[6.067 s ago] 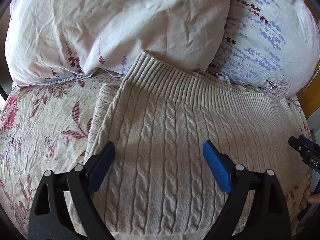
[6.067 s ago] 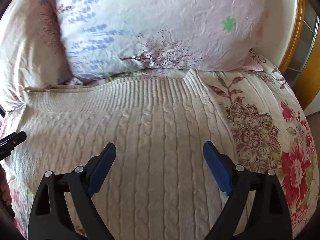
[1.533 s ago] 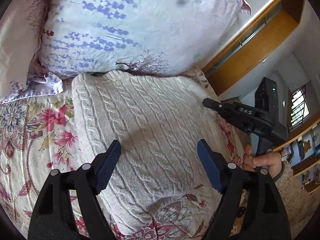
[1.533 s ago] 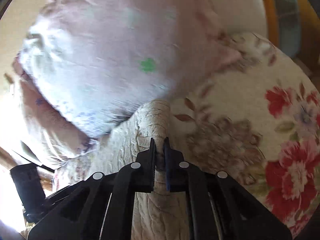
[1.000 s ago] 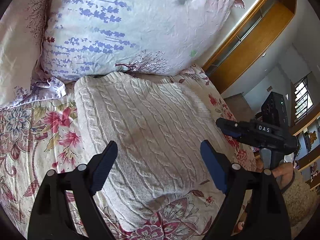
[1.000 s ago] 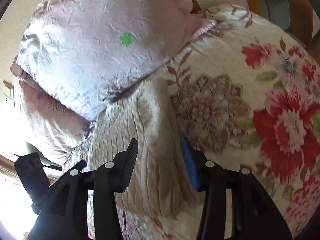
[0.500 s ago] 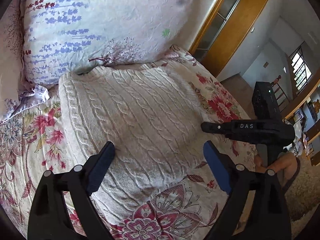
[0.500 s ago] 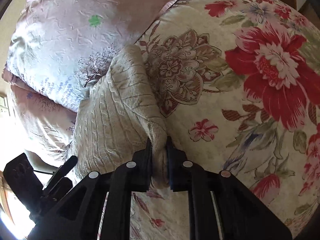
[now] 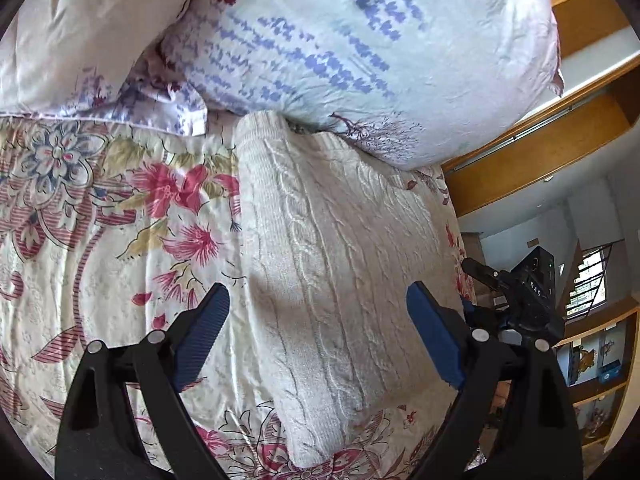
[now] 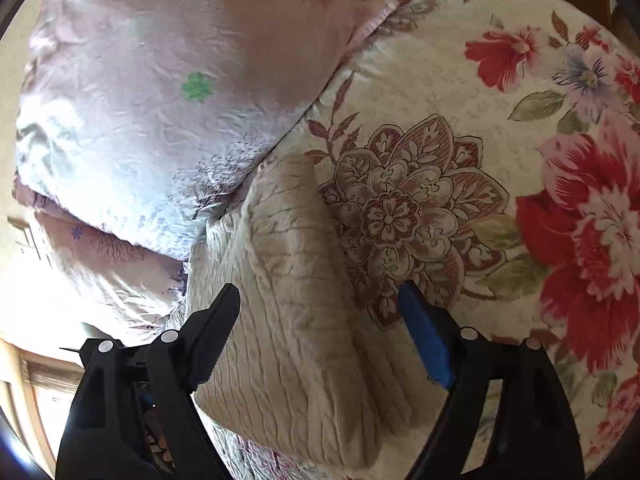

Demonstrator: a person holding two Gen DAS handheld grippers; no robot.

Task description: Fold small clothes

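A cream cable-knit sweater [image 9: 340, 264] lies folded on the floral bedspread [image 9: 100, 240], its far end against the pillows. My left gripper [image 9: 314, 320] is open and empty, hovering over the sweater's near half. In the right wrist view the folded sweater [image 10: 296, 320] shows stacked layers. My right gripper [image 10: 320, 320] is open over its edge, holding nothing. The right gripper also shows in the left wrist view [image 9: 516, 292], at the bed's right side.
Two pillows stand at the head of the bed, one pale pink [image 9: 80, 32] and one with blue sprigs [image 9: 380, 48]. A wooden wardrobe [image 9: 560, 152] is beyond the right edge. The bedspread [image 10: 500, 160] extends right of the sweater.
My right gripper, shut on the sweater's edge half a second ago, has opened and let it go. The left gripper stayed open and swung left over the sweater.
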